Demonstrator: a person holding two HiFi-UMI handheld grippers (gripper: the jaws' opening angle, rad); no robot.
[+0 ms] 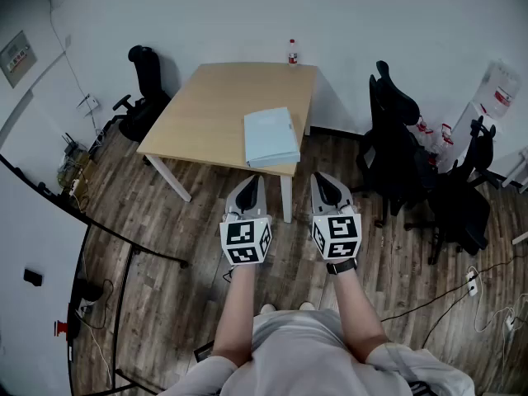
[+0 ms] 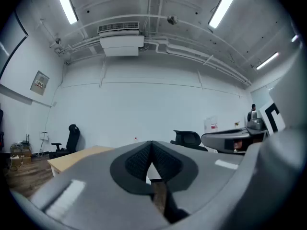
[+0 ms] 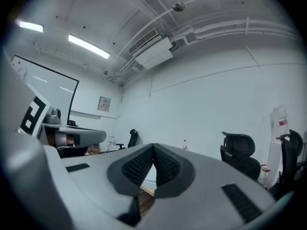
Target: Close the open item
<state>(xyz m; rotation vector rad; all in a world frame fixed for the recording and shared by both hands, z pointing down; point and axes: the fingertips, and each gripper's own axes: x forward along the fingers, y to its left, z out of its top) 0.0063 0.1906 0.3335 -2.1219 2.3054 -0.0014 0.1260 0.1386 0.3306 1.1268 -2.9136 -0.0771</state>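
Observation:
A light blue flat item (image 1: 271, 136), a book or folder, lies on the wooden table (image 1: 206, 114) by its near right corner. From here I cannot tell whether its cover is raised. My left gripper (image 1: 254, 180) and right gripper (image 1: 322, 177) hover side by side over the floor, just short of the table's near edge, tips toward it. Both are shut with nothing between the pads. In the left gripper view the left gripper (image 2: 152, 145) has its jaws closed to a point. The right gripper (image 3: 153, 147) shows the same in its own view. Neither gripper view shows the blue item.
A small bottle (image 1: 292, 52) stands at the table's far edge. Black office chairs (image 1: 396, 139) crowd the right side, and another chair (image 1: 147, 89) stands at the far left. Cables (image 1: 474, 283) lie on the wooden floor at right. A black rail (image 1: 82, 221) curves along the left.

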